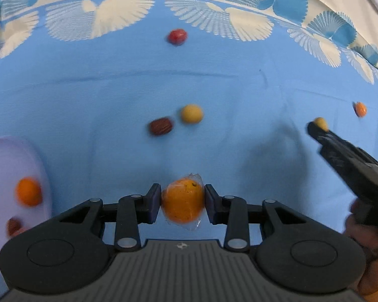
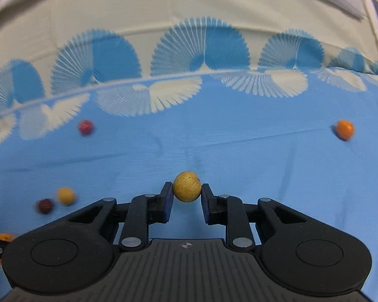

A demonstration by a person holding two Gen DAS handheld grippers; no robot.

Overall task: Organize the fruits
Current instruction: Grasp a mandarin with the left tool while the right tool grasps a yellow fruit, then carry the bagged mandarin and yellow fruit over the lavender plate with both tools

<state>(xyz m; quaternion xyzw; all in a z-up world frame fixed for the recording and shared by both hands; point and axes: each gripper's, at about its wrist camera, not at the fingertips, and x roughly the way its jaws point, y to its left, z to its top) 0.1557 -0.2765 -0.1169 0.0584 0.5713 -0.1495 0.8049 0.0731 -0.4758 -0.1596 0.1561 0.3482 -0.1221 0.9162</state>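
Note:
My left gripper is shut on an orange fruit in clear wrap, held above the blue cloth. My right gripper is shut on a small yellow round fruit; the same gripper and fruit show at the right of the left wrist view. Loose on the cloth lie a yellow fruit, a brown date, a red fruit and a small orange fruit. In the right wrist view these are the yellow fruit, date, red fruit and orange fruit.
A pale lilac plate at the left edge holds an orange fruit and a brown date. The blue cloth has a cream fan-patterned border at the far side.

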